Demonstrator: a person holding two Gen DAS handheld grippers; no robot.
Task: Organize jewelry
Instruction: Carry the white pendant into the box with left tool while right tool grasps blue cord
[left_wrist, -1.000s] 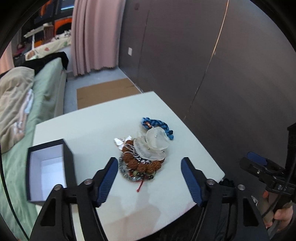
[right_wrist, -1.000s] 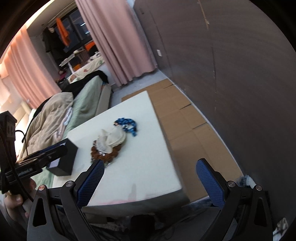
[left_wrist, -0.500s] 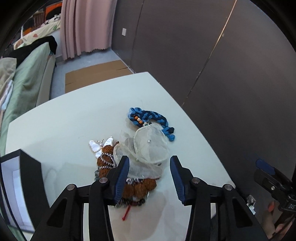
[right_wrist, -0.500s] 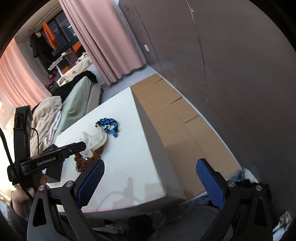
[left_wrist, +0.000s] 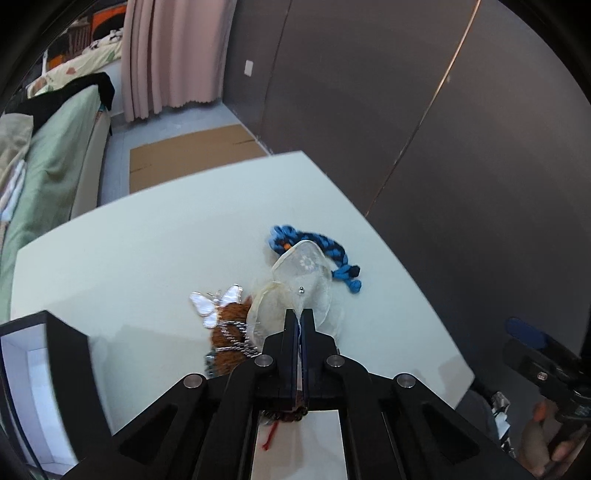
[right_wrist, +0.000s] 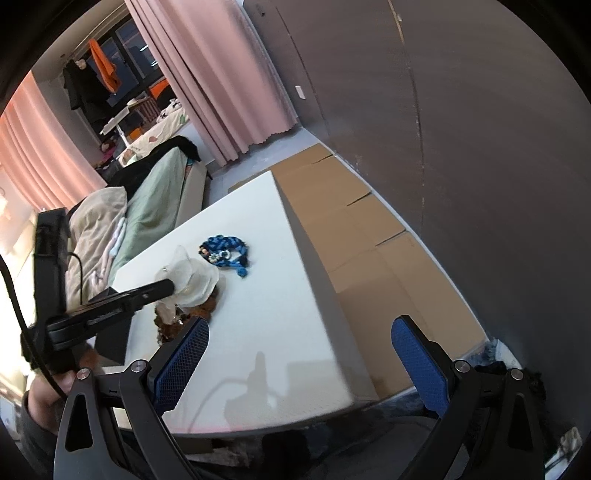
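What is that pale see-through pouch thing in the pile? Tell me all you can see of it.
The sheer pouch looks like thin cream organza, translucent, with a rounded stitched rim, a faint flower motif and a small silver bead. It sits crumpled atop the brown bead bracelet, its upper edge overlapping the blue braided cord. The left gripper is shut on its near edge.

Left gripper (left_wrist: 300, 314) clamped, right gripper (right_wrist: 299, 354) agape
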